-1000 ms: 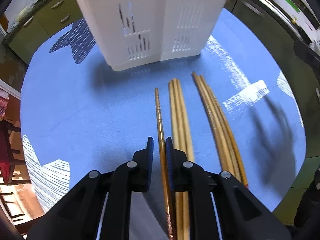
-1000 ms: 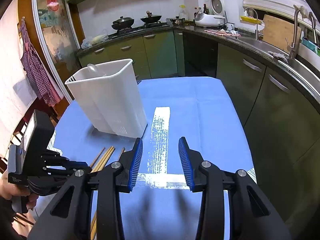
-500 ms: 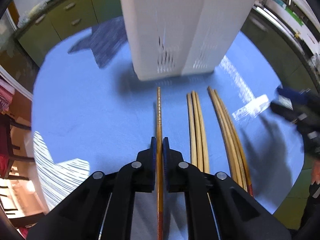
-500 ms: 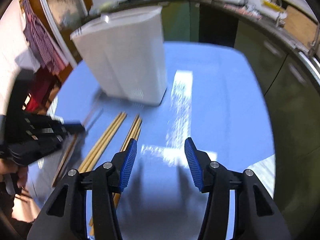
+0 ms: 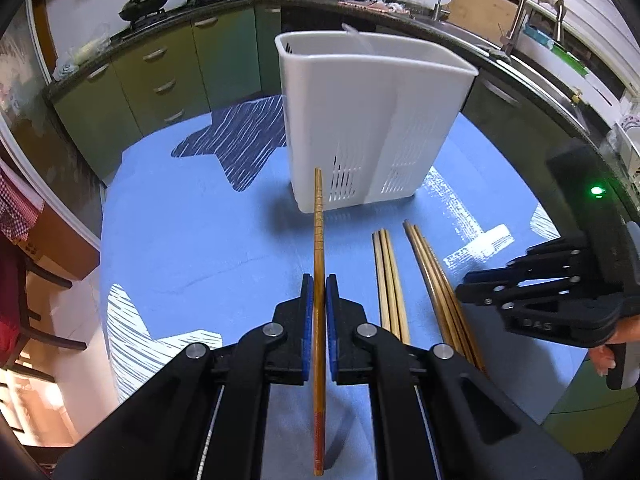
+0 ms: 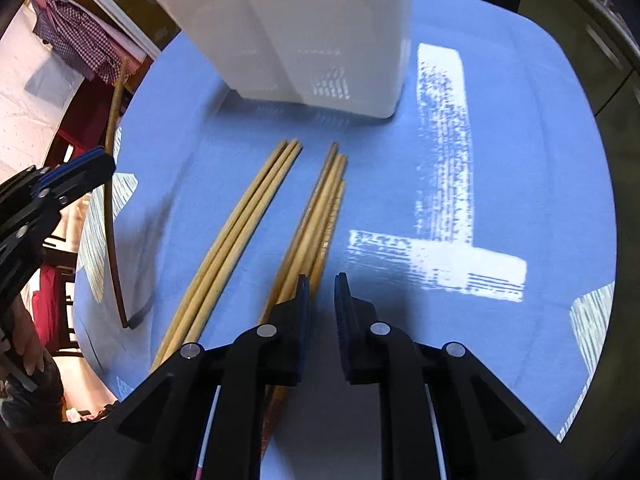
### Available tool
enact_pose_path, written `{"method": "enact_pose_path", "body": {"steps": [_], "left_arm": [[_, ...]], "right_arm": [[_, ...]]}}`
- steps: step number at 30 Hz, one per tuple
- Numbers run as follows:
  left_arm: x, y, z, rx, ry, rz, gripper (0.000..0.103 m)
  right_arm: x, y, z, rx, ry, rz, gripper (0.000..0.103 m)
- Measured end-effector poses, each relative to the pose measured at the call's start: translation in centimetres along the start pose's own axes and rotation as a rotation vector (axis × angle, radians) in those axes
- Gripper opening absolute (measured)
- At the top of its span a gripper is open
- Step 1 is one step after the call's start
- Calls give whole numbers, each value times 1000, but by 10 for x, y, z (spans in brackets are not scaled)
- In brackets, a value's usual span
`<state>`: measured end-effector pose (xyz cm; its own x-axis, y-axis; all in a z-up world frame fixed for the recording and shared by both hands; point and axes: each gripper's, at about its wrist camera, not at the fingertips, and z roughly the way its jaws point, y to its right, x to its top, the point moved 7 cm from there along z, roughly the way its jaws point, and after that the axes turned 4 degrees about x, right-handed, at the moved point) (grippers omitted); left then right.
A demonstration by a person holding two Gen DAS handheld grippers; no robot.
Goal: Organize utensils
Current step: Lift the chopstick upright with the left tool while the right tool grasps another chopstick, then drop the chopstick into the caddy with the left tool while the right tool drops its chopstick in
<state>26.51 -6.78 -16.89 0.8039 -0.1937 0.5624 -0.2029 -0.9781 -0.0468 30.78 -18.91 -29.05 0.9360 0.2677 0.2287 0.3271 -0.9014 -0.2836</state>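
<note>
My left gripper point(image 5: 319, 294) is shut on a brown chopstick point(image 5: 318, 240) with a red end, held lifted above the blue cloth and pointing at the white utensil holder point(image 5: 372, 120). The same chopstick shows at the left of the right wrist view point(image 6: 110, 216). Two bundles of wooden chopsticks lie on the cloth: a pale bundle point(image 5: 390, 276) point(image 6: 236, 236) and a darker bundle point(image 5: 438, 284) point(image 6: 316, 220). My right gripper point(image 6: 321, 294) hovers low over the near end of the darker bundle, its jaws narrowed to a small gap with nothing between them. It shows in the left wrist view point(image 5: 480, 292).
The table is covered by a blue cloth point(image 5: 192, 240) with white and dark brushed patches point(image 6: 444, 152). The holder point(image 6: 296, 28) stands just beyond the chopstick tips. Kitchen cabinets point(image 5: 160, 80) and a sink counter ring the table. Chairs point(image 5: 24, 312) stand at the left.
My left gripper has lifted the brown chopstick off the cloth and tilted up toward the holder. My right gripper has dropped down over the darker bundle and its jaws have narrowed.
</note>
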Motion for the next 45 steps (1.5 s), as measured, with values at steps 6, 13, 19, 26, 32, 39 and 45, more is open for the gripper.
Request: {"method": "enact_pose_path", "body": {"steps": [6,13,19,26,32,39,45], "left_arm": [[0,-2,-12,-13,29,5,6],[-1,-3,-21,-22,53,8,6],[-1,-2,-23,-24,57,9,6],[-1,-2,-30,-24,69,8,6],[-1,-1,-44,-29,93,7,6],[-2,-2,-61,-30,125,12,6],[-2,-3,-71,-38,142,13,6]], "right_arm": [[0,-6,8,-56,-28,2,10],[3,-5,14,-101,-51,18,11],[7,-8,17,-126,-44,22,9],[2,-12,-11,-35,50,39,7],[-5,-25,-72,33,218,6,7],[-30,-36,-122,58,352,-44,7],[-46,-38,-138,75,392,-58,7]]}}
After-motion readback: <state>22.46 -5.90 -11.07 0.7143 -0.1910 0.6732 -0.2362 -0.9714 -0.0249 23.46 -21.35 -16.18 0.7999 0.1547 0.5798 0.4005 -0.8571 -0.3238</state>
